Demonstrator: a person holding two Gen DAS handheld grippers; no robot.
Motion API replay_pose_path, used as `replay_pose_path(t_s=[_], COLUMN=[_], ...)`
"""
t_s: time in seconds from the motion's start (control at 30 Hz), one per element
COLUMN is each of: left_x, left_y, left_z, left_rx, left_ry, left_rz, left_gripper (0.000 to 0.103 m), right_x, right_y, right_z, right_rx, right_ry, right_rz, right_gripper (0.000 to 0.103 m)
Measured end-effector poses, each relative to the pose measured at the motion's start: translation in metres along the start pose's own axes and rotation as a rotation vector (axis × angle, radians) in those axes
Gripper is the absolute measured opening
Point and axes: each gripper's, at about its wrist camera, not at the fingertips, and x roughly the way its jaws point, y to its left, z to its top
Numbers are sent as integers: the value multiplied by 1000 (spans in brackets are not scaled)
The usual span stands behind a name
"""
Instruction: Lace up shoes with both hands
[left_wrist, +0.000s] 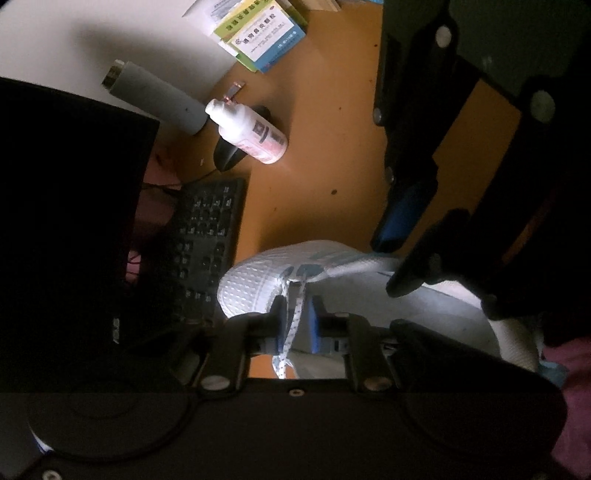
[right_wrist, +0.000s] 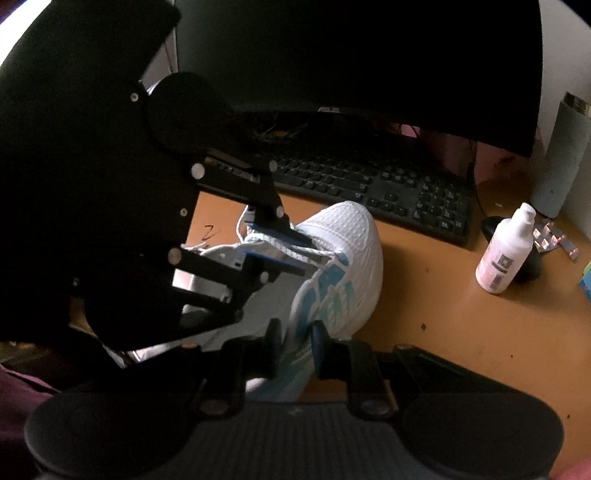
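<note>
A white mesh shoe (left_wrist: 251, 280) (right_wrist: 343, 240) with teal stripes lies on the orange desk (right_wrist: 443, 325), toe toward the keyboard. A speckled white lace (left_wrist: 295, 317) (right_wrist: 314, 252) runs from a front eyelet back between the blue pads of my left gripper (left_wrist: 298, 319) (right_wrist: 308, 257). It lies against one pad, with a gap to the other; the loose end hangs behind the fingers. My right gripper (right_wrist: 297, 332) (left_wrist: 388, 266) is shut on the shoe's side flap beside the eyelets, and its fingers hide that part of the flap.
A black keyboard (right_wrist: 369, 184) and a dark monitor (right_wrist: 369, 55) stand just beyond the toe. A white bottle (right_wrist: 506, 254), a black mouse (left_wrist: 227, 155), a grey flask (left_wrist: 159, 99) and medicine boxes (left_wrist: 258, 33) sit to one side. A purple sleeve (left_wrist: 576, 369) is close behind.
</note>
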Motion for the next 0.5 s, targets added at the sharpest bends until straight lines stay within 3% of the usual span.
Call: replay_pose_path(t_s=[0.07, 0.17, 0.23, 0.27, 0.3, 0.43, 0.5], left_x=[1, 1, -4, -9, -14, -13, -5], left_y=[0, -1, 10, 22, 41, 76, 63], left_z=[1, 2, 3, 4, 2, -30, -38], left_rx=[0, -17, -98, -197, -352, -857, -889], left_ry=[-2, -16, -57, -89, -120, -192, -173], left_rz=[0, 13, 85, 116, 100, -109, -133], left_gripper=[3, 1, 1, 1, 1, 1, 1], right_x=[0, -1, 0, 0, 0, 0, 0], right_y=[0, -1, -2, -2, -2, -8, -12], right_z=[-1, -1, -2, -1, -1, -2, -2], right_rx=[6, 14, 19, 22, 25, 68, 84], right_ry=[-3, -8, -9, -9, -10, -8, -6], right_rz=[2, 6, 9, 11, 12, 30, 34], right_gripper=[19, 19, 19, 19, 19, 19, 19])
